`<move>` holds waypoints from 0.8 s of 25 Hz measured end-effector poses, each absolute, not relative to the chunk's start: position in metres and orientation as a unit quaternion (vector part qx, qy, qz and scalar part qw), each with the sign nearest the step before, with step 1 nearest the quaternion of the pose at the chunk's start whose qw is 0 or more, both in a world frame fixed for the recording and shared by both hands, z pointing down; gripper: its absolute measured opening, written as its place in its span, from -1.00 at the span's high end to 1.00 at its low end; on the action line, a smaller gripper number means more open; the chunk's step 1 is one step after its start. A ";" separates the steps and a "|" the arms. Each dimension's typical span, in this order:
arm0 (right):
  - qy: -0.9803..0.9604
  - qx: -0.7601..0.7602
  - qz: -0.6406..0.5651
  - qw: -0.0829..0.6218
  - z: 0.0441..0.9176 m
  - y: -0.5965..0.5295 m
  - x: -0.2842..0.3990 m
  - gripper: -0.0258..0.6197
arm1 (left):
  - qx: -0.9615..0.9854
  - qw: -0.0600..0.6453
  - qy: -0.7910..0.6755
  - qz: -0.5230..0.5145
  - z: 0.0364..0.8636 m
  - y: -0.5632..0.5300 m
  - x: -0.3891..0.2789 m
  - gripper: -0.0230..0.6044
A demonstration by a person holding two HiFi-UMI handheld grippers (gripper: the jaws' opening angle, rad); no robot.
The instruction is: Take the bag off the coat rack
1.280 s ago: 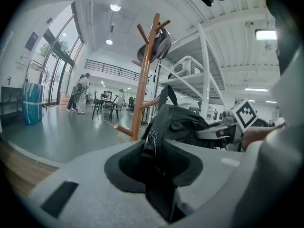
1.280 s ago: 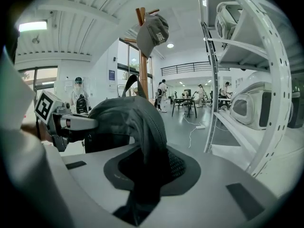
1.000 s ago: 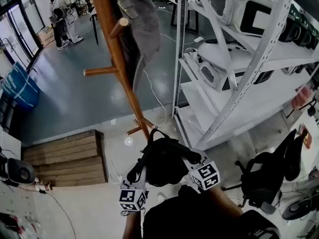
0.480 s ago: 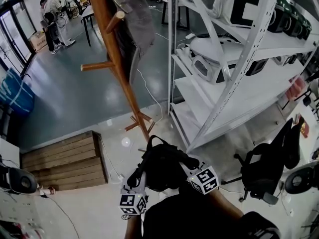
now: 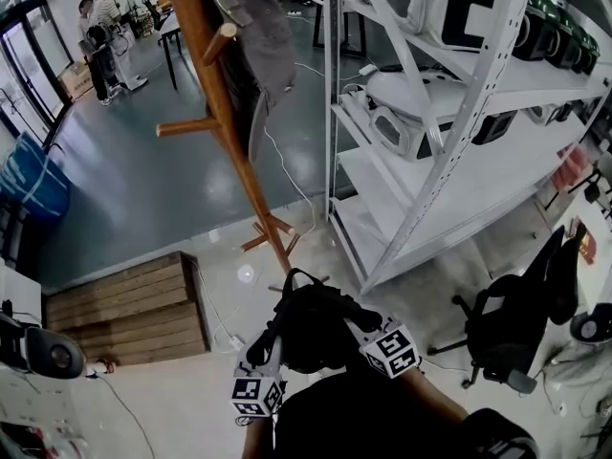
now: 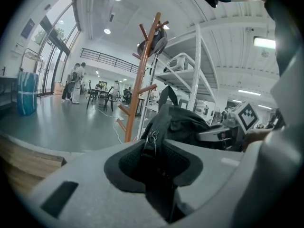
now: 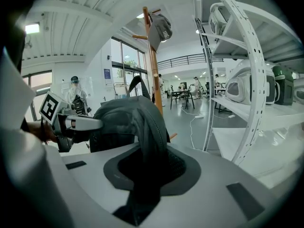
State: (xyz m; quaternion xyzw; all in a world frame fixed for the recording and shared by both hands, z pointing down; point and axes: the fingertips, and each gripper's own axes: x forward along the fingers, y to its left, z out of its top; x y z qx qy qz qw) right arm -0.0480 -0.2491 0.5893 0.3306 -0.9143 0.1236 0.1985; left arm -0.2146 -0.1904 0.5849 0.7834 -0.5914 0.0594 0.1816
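A black bag [image 5: 311, 328] hangs between my two grippers, close to my body and clear of the wooden coat rack [image 5: 222, 122], whose foot stands just beyond it. My left gripper [image 5: 271, 340] is shut on the bag's zipped edge [image 6: 153, 139] at the bag's left. At the bag's right side my right gripper [image 5: 355, 316] is shut on a fold of its fabric [image 7: 145, 127]. In the left gripper view the bag [image 6: 178, 125] fills the space past my left gripper [image 6: 154, 161]; the right gripper view shows the bag [image 7: 121, 120] bulging over my right gripper [image 7: 147, 169]. A grey garment [image 5: 260, 36] still hangs on the rack.
White metal shelving [image 5: 449, 151] with white machines stands to the right. A wooden platform [image 5: 129, 309] lies on the floor at left, a black office chair [image 5: 512, 328] at right. A cable [image 5: 287, 175] runs past the rack's foot. People [image 5: 100, 36] stand far back; a blue bag [image 5: 33, 180] is at left.
The bag stays gripped by both grippers in about the same spot. The view has swung a little, so the rack and shelving sit slightly further left.
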 end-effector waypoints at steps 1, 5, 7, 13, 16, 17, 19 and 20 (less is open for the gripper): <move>-0.915 0.330 0.123 0.198 0.589 -0.249 -0.048 0.68 | 0.783 0.182 -0.592 0.060 0.585 -0.190 -0.214 0.61; -0.915 0.329 0.122 0.198 0.590 -0.249 -0.048 0.68 | 0.782 0.182 -0.592 0.061 0.587 -0.190 -0.212 0.61; -0.916 0.328 0.123 0.197 0.589 -0.249 -0.048 0.68 | 0.783 0.181 -0.592 0.062 0.587 -0.190 -0.212 0.61; -0.916 0.329 0.121 0.197 0.588 -0.250 -0.046 0.68 | 0.783 0.183 -0.592 0.063 0.585 -0.191 -0.210 0.61; -0.915 0.329 0.124 0.197 0.588 -0.250 -0.045 0.68 | 0.783 0.184 -0.590 0.062 0.585 -0.192 -0.209 0.61; -0.915 0.330 0.123 0.198 0.589 -0.250 -0.044 0.68 | 0.783 0.185 -0.590 0.062 0.585 -0.192 -0.209 0.61; -0.914 0.332 0.119 0.201 0.591 -0.250 -0.042 0.68 | 0.783 0.184 -0.591 0.062 0.585 -0.193 -0.209 0.61; -0.914 0.333 0.116 0.201 0.591 -0.251 -0.041 0.68 | 0.783 0.184 -0.591 0.062 0.585 -0.193 -0.209 0.61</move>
